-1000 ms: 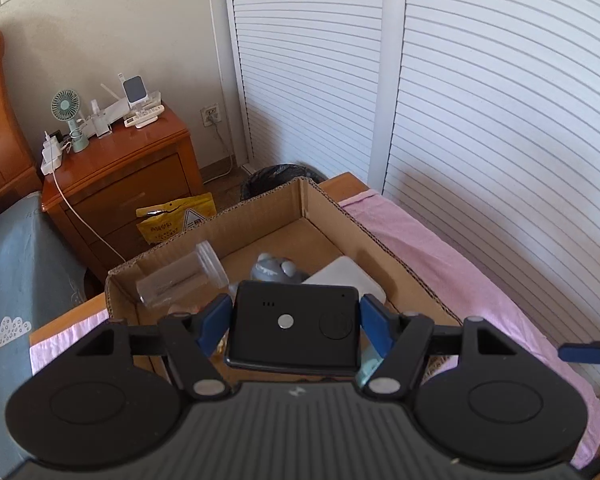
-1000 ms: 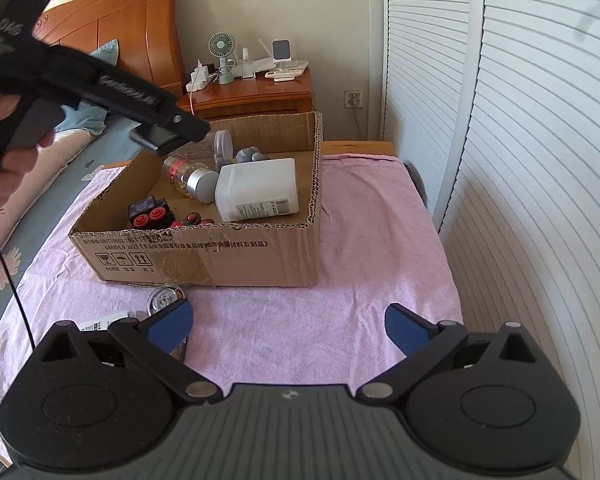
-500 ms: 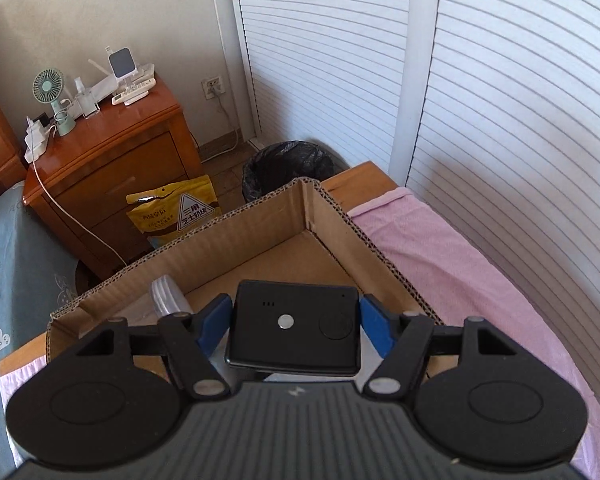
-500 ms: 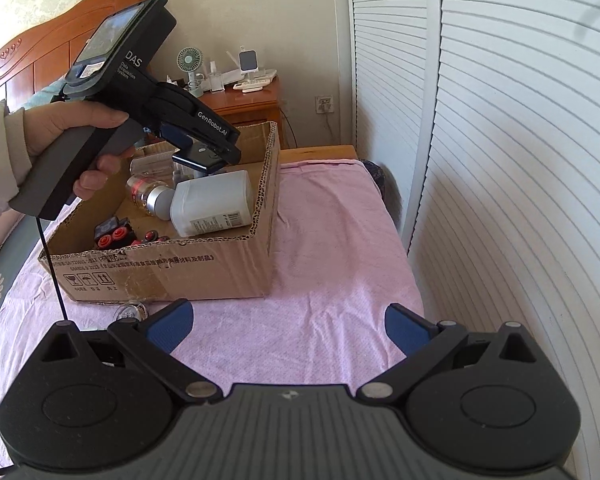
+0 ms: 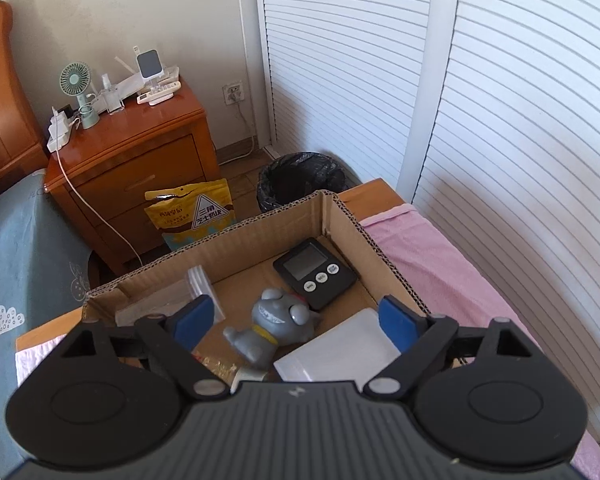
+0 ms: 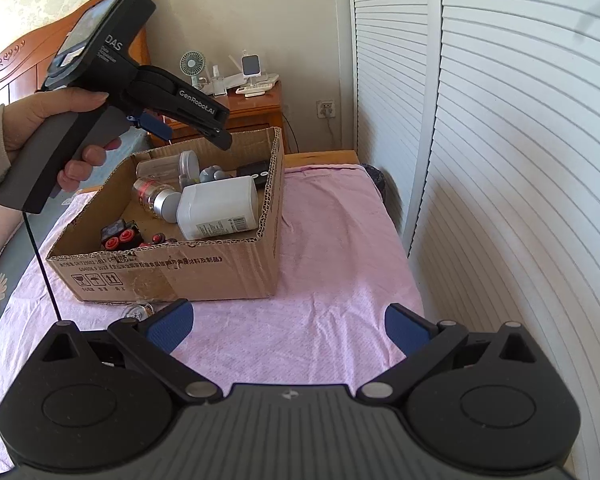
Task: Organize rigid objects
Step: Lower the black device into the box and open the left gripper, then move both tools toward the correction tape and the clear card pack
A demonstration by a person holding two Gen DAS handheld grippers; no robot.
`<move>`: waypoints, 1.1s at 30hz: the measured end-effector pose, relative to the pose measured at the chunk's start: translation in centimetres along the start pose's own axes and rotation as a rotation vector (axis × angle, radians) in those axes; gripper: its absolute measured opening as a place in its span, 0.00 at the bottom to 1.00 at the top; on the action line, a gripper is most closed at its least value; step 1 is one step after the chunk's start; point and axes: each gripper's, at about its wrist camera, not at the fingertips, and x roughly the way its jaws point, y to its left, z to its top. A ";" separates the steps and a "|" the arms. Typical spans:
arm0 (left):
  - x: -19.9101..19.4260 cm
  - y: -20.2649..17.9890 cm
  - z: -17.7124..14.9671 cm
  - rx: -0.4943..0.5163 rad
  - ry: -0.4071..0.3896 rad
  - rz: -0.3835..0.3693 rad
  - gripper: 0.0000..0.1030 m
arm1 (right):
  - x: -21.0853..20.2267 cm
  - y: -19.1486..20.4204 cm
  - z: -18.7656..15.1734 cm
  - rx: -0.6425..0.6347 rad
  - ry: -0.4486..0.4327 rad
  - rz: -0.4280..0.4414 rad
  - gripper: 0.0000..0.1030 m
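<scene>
A cardboard box (image 6: pixel 220 272) stands on a pink cloth (image 6: pixel 332 280). In the left wrist view the box (image 5: pixel 260 236) holds a black digital timer (image 5: pixel 314 272) in its far right corner, a grey toy figure (image 5: pixel 272 320), a white plastic bottle (image 5: pixel 340 356) and a clear container (image 5: pixel 200 284). My left gripper (image 5: pixel 296 320) is open and empty above the box; it also shows in the right wrist view (image 6: pixel 180 120). My right gripper (image 6: pixel 288 328) is open and empty above the cloth, in front of the box. A small round jar (image 6: pixel 138 312) lies on the cloth by the box's front wall.
A wooden nightstand (image 5: pixel 132 160) with a fan and chargers stands behind the box. A black bin (image 5: pixel 300 180) and a yellow bag (image 5: pixel 192 212) sit on the floor. White louvred doors (image 6: pixel 500 160) run along the right. A bed with a blue cover (image 5: pixel 20 260) is at the left.
My left gripper has opened and let go of the black timer, which now lies in the box's far right corner. The left gripper has risen. My right gripper has stayed open.
</scene>
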 end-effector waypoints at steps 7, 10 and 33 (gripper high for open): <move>-5.9 0.4 -2.9 0.028 -0.032 0.021 0.92 | -1.7 1.0 -0.4 -0.004 -0.022 0.026 1.00; -8.1 0.6 -5.0 0.025 -0.024 0.037 0.93 | -2.2 1.3 -0.6 -0.003 -0.024 0.037 1.00; -8.4 0.7 -24.3 -0.253 0.087 0.108 0.93 | -0.3 2.6 -3.2 -0.042 0.067 0.121 1.00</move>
